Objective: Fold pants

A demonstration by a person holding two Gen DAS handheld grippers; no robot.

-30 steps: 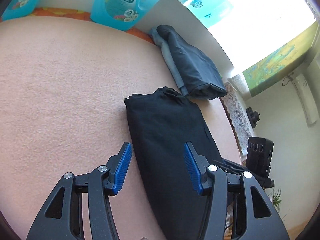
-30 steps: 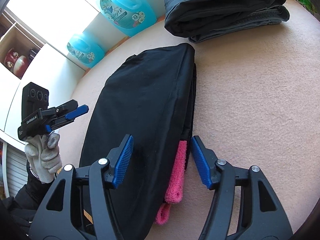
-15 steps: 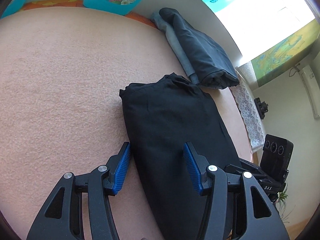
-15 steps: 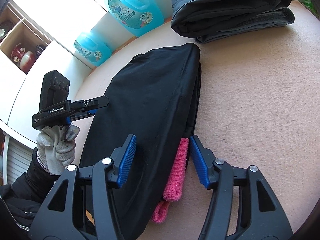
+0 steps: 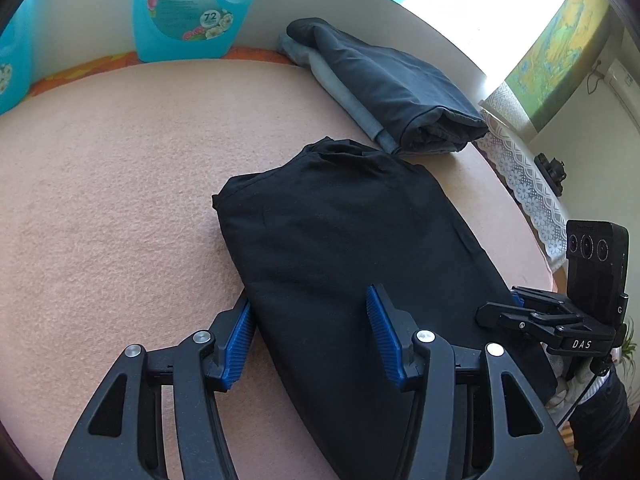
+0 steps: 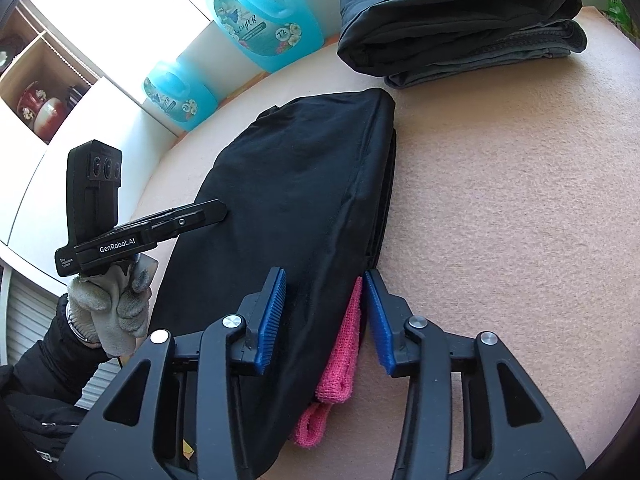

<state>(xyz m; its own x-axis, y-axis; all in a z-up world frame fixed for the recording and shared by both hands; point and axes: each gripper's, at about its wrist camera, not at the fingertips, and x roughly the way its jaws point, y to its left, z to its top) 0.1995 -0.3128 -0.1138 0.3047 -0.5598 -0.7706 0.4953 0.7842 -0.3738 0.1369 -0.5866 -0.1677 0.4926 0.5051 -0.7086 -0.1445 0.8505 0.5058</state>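
Right gripper [image 6: 325, 312] is closing astride the folded black cloth pants' [image 6: 304, 200] edge; left gripper [image 5: 308, 332], half-open, straddles their opposite edge, gripping nothing.

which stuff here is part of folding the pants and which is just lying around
Part of the job:
black pants
left gripper, jaws apart over one long edge of the pants
right gripper, jaws closing around the other edge, by the pink cloth

Lying about:
folded clothes stack
detergent bottles
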